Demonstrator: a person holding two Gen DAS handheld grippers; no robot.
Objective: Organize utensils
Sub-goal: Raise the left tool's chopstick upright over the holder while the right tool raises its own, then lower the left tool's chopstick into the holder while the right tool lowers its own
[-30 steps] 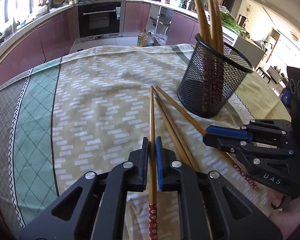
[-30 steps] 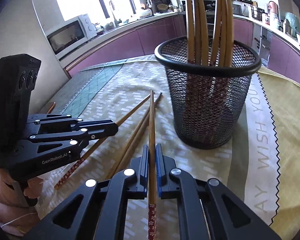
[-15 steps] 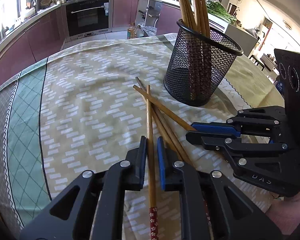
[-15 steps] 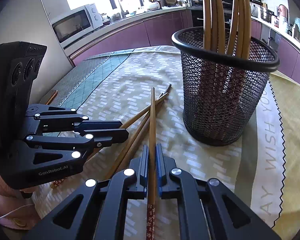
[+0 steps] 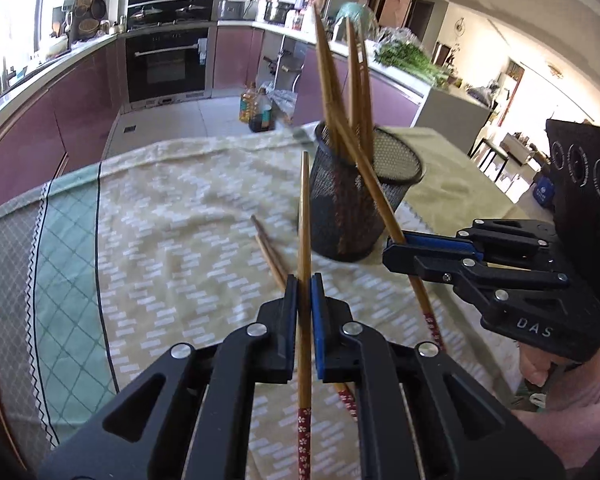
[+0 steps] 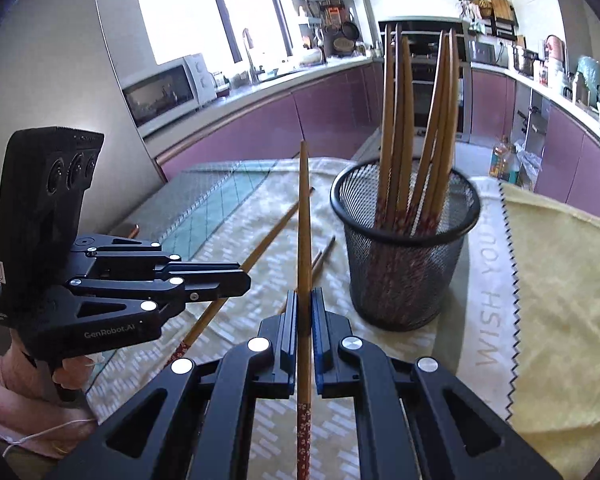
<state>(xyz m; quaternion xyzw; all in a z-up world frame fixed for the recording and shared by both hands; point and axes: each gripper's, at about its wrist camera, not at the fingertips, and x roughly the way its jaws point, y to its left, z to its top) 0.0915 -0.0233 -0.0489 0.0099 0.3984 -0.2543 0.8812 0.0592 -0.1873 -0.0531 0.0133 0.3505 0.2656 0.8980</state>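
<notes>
A black mesh cup (image 6: pixel 404 280) with several wooden chopsticks standing in it sits on the patterned tablecloth (image 5: pixel 172 240). My left gripper (image 5: pixel 304 280) has its jaws closing tight on one chopstick (image 5: pixel 304 216), held off the cloth with its tip raised toward the cup (image 5: pixel 340 220). My right gripper (image 6: pixel 304 294) is shut on another chopstick (image 6: pixel 304 208), also lifted. Each gripper shows in the other's view: the right gripper (image 5: pixel 394 254) on the right and the left gripper (image 6: pixel 242 280) on the left, both pinching their sticks. Two loose chopsticks (image 5: pixel 270 252) lie on the cloth.
The loose chopsticks (image 6: pixel 324 254) lie between the two grippers, just left of the cup. A yellow cloth (image 6: pixel 560 288) covers the table's right side. A person's hand (image 6: pixel 8 384) holds the left gripper. Purple kitchen cabinets and an oven stand beyond the table.
Both grippers have risen and carried their chopsticks up off the cloth, tips now pointing above the table. Two chopsticks stay lying where they were.
</notes>
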